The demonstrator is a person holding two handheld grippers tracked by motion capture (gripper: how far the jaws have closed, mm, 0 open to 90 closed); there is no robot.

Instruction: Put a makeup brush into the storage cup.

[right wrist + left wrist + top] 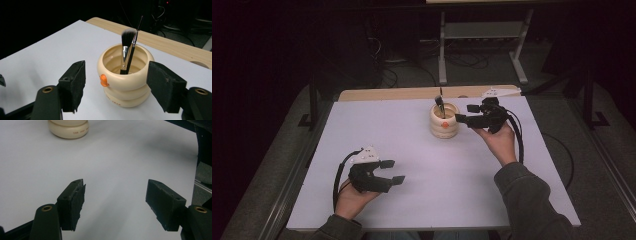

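At the left of the high view, the left gripper [395, 171], a black two-jaw tool with a grey three-cornered plate on top, sits in the person's left hand [352, 197] low over the near part of the white table sheet [377, 125]. Its jaws stand wide apart and hold nothing; in the left gripper view only bare sheet lies between its foam pads [75, 202], with the foot of the pot at the top edge, well apart from them.

Toward the far middle of the sheet stands a cream, ribbed ceramic pot [444, 121] with a small orange knob on its side [104, 80]. Inside it lean a makeup brush with a soft grey-white head [127, 45] and a thin black brush [133, 47], both upright and slightly tilted.

Just to the right of the pot, the right gripper [467, 113] in the right hand [499, 140] points at it. Its jaws are spread wide and grip nothing; in the right gripper view the pot stands just beyond them, untouched
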